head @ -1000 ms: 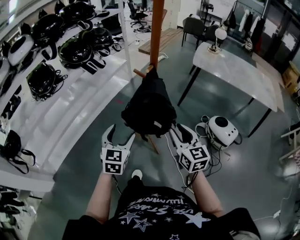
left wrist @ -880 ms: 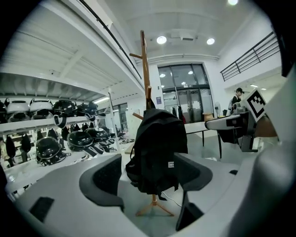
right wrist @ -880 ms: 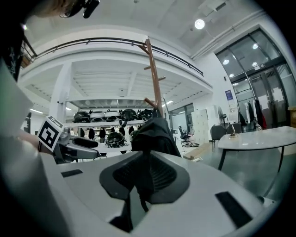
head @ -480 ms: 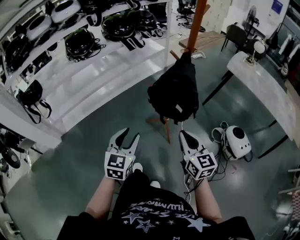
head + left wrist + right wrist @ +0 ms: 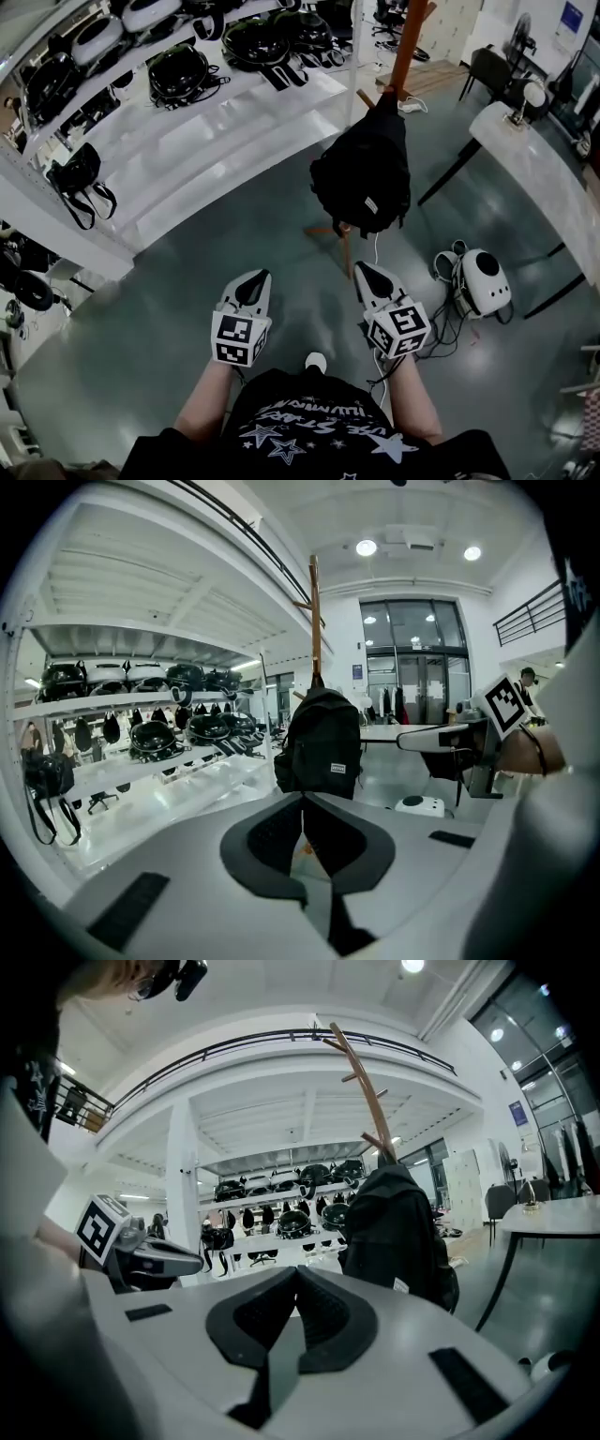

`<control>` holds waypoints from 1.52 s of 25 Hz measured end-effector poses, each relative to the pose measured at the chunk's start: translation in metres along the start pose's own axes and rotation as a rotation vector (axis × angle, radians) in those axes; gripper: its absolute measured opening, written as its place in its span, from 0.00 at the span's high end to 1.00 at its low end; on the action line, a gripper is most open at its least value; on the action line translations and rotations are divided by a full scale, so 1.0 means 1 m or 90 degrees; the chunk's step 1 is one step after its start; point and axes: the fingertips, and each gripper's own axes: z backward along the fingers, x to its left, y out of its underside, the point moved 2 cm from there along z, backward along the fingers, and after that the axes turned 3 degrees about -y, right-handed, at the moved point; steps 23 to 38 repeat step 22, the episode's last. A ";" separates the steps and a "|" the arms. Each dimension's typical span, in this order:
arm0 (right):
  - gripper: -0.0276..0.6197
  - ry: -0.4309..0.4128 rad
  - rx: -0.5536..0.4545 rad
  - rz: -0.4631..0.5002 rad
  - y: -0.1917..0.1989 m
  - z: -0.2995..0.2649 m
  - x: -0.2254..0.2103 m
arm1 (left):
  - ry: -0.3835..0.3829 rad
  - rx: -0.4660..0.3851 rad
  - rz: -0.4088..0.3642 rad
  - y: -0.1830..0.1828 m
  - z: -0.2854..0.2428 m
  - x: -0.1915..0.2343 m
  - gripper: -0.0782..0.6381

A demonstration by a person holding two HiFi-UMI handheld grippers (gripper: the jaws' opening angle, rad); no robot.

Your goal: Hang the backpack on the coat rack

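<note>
Both forearms were extended forward at waist height, roughly parallel, each hand behind a marker cube. The left gripper (image 5: 255, 279) pointed toward 12 o'clock and slightly downward; its jaws were closed pad against pad with nothing between them. The right gripper (image 5: 364, 272) pointed toward 11 o'clock, its jaws likewise pressed together and empty.

The backpack (image 5: 364, 183) hung at 12 o'clock from the grippers, well apart from both, on a peg of the coat rack (image 5: 409, 47). It was black, soft fabric, rounded and sagging, with a small pale label low on its face. The rack was a brown wooden pole with angled pegs and splayed feet under the bag. The gripper shells were smooth pale plastic with dark ribbed pads.

The floor (image 5: 178, 309) was glossy grey-green and bare between the person and the rack. At 10 o'clock ran a white shelf (image 5: 225, 122) carrying black rounded headsets (image 5: 183, 70). At 2 o'clock stood a pale-topped table (image 5: 539, 173) on dark slanted legs. A white domed device (image 5: 483, 281) with loose cables lay on the floor at 3 o'clock, near the right gripper.
</note>
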 end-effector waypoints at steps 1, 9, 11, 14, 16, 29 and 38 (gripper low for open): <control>0.94 0.000 0.002 -0.001 0.002 0.000 0.001 | 0.000 0.002 0.000 0.002 0.002 0.000 0.86; 0.94 0.008 0.010 0.000 0.009 0.004 0.025 | 0.000 0.021 0.009 0.027 0.033 0.009 0.87; 0.94 0.012 0.014 0.007 0.009 0.007 0.034 | -0.001 0.025 0.016 0.035 0.043 0.014 0.87; 0.94 0.025 0.020 0.008 0.012 0.015 0.045 | -0.003 0.029 0.022 0.044 0.059 0.020 0.87; 0.94 0.032 0.021 0.004 0.014 0.021 0.053 | -0.003 0.025 0.025 0.047 0.070 0.024 0.87; 0.94 0.037 0.030 0.008 0.018 0.026 0.079 | -0.002 0.028 0.035 0.055 0.097 0.041 0.87; 0.94 0.037 0.030 0.008 0.018 0.026 0.079 | -0.002 0.028 0.035 0.055 0.097 0.041 0.87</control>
